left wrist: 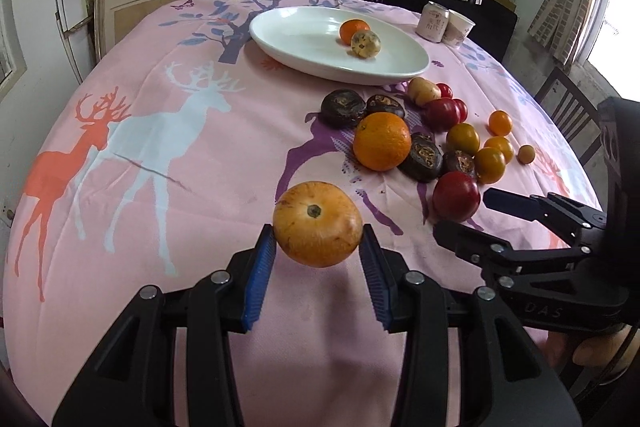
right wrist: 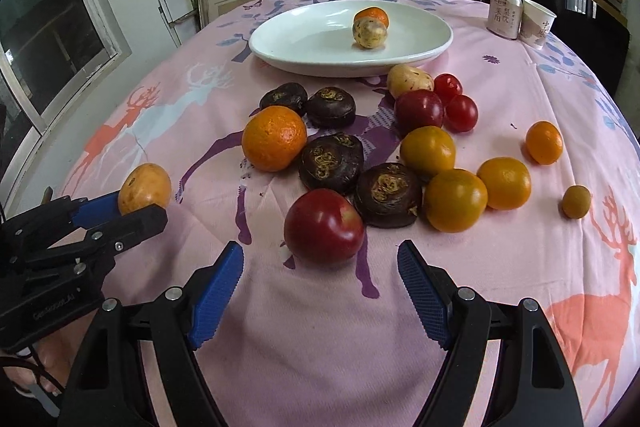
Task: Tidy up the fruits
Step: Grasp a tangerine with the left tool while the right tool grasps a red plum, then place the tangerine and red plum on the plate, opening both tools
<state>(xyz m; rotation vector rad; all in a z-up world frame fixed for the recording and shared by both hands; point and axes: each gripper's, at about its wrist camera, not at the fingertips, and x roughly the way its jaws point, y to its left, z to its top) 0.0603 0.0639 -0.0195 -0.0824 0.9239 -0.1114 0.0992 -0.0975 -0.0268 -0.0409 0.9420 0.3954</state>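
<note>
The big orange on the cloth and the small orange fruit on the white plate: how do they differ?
The big orange lies on the pink tablecloth among dark fruits, while the small orange fruit lies in the white plate. The big orange looks clearly larger. The big orange shows whole, but a pale speckled fruit partly hides the small one. Both are round, orange, and held by no gripper.

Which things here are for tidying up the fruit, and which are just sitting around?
For the job:
- yellow-orange fruit held in the left gripper
- white plate with two fruits already on it
- loose fruit pile, like the red apple
- open right gripper

Just sitting around:
- drink can
- paper cup
</note>
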